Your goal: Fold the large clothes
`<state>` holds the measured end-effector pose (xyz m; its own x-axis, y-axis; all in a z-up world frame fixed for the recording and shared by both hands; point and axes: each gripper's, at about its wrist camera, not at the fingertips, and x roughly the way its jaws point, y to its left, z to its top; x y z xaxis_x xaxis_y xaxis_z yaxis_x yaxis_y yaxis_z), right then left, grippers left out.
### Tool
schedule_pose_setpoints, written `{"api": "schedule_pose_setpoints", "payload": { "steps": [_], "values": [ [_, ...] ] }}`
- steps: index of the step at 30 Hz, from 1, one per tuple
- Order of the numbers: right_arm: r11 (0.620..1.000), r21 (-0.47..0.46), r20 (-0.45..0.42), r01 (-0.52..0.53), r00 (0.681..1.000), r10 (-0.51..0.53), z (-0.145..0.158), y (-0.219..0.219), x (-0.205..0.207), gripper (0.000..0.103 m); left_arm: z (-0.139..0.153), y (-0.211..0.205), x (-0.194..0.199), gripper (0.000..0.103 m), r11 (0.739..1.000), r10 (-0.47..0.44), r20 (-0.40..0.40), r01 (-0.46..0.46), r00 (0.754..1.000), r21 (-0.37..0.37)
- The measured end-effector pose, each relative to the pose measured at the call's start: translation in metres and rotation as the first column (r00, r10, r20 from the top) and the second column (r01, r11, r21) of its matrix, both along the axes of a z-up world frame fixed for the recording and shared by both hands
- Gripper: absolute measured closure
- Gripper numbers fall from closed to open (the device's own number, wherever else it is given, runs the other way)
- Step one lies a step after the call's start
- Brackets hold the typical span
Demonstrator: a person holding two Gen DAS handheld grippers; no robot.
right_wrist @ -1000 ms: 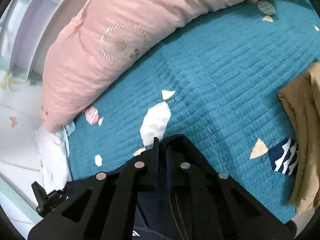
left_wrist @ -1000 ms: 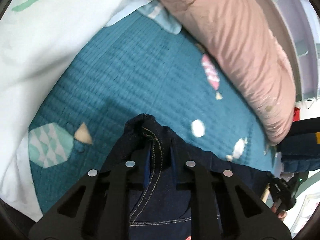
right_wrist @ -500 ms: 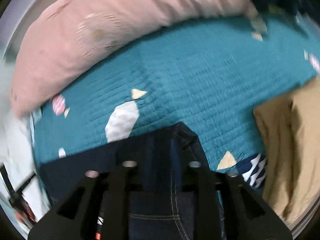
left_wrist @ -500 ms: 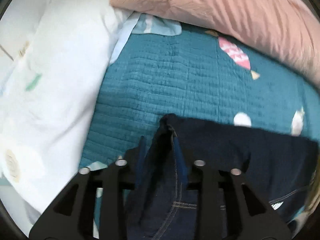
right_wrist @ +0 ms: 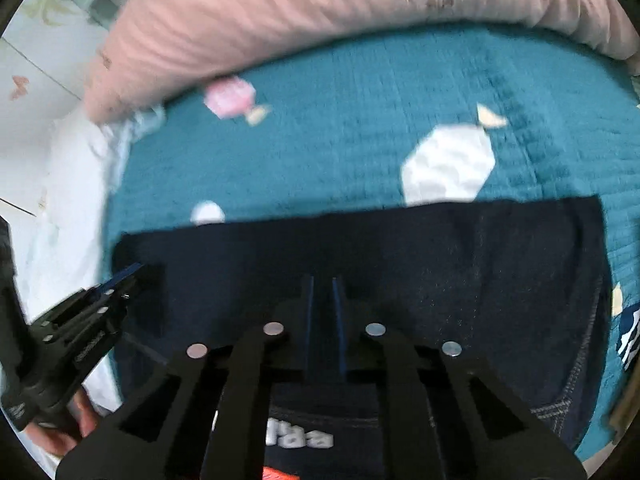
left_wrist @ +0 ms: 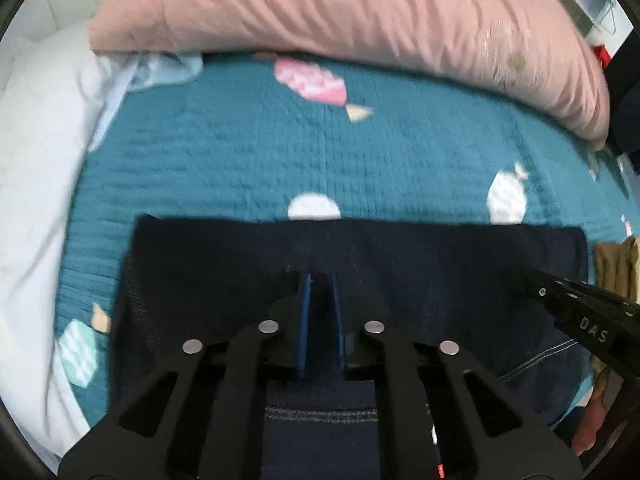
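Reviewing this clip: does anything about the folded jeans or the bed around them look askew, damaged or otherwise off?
Nothing stands out. The dark jeans lie flat on the teal quilt, folded edge straight and roughly parallel to the pink pillow. A tan garment sits beside them at the right, apart from the fold. Blur hides any fine wrinkles.

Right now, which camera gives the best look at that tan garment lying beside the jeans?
The left wrist view. The tan garment shows there as a crumpled patch at the right edge, beside the dark jeans. The right wrist view shows at most a blurred sliver at its lower right rim.
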<state>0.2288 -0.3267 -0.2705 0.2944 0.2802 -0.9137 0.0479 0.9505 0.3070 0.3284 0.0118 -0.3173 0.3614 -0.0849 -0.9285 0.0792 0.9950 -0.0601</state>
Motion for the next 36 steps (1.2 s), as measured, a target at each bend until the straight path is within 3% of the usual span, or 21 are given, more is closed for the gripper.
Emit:
{"api": "schedule_pose_setpoints", "payload": {
  "steps": [1, 3, 7, 10, 13, 17, 23, 26, 29, 31, 33, 36],
  "values": [
    [1.000, -0.018, -0.013, 0.001, 1.000, -0.001, -0.009, -0.005, 0.000, 0.103, -0.010, 0.001, -0.001, 0.101, 0.999, -0.006, -0.003, 0.006, 1.000, 0.040],
    [1.000, -0.015, -0.029, 0.026, 0.999, -0.027, -0.019, -0.026, -0.003, 0.103, -0.018, 0.011, -0.003, 0.101, 1.000, -0.009, -0.016, 0.009, 1.000, 0.023],
    [0.993, -0.024, -0.031, 0.118, 0.992, -0.119, -0.022, -0.077, -0.013, 0.103, -0.019, 0.035, -0.013, 0.101, 0.991, 0.018, 0.014, -0.020, 1.000, 0.132],
    [0.972, -0.155, -0.001, 0.175, 0.984, -0.177, -0.019, -0.109, -0.023, 0.103, -0.020, 0.064, -0.016, 0.101, 0.996, 0.050, 0.007, -0.050, 0.999, 0.080],
    [0.967, -0.111, -0.044, 0.230, 0.971, -0.236, -0.032, -0.129, -0.031, 0.103, -0.022, 0.071, -0.016, 0.101, 0.997, 0.044, 0.005, -0.044, 0.999, 0.064],
    [0.957, -0.151, -0.033, 0.246, 0.967, -0.254, -0.022, -0.115, -0.037, 0.101, -0.016, 0.060, -0.021, 0.101, 0.992, 0.037, 0.009, -0.038, 0.999, 0.116],
    [0.982, -0.042, 0.064, 0.182, 0.982, -0.179, 0.025, -0.066, -0.080, 0.101, 0.020, 0.036, -0.066, 0.101, 0.992, -0.025, 0.083, 0.014, 0.996, 0.126],
    [0.992, 0.012, 0.062, 0.126, 0.990, -0.126, 0.031, -0.034, -0.101, 0.101, 0.030, 0.020, -0.095, 0.101, 0.992, -0.067, 0.105, 0.055, 0.992, 0.110],
    [0.997, 0.055, 0.033, 0.050, 0.998, -0.052, 0.020, 0.002, -0.121, 0.101, 0.025, 0.006, -0.120, 0.100, 0.994, -0.094, 0.074, 0.090, 0.993, 0.055],
    [0.998, 0.058, -0.032, 0.007, 0.999, -0.005, -0.003, 0.023, -0.131, 0.101, 0.013, 0.003, -0.132, 0.100, 0.994, -0.098, 0.038, 0.096, 0.995, 0.046],
    [1.000, 0.020, -0.082, -0.010, 0.997, 0.012, -0.024, 0.030, -0.137, 0.103, -0.005, 0.008, -0.141, 0.100, 0.996, -0.085, -0.020, 0.085, 0.996, 0.036],
    [0.999, -0.035, -0.090, 0.023, 0.996, -0.026, -0.033, 0.013, -0.145, 0.103, -0.034, 0.038, -0.151, 0.101, 0.989, -0.021, -0.066, 0.030, 0.998, 0.142]
  ]
}}
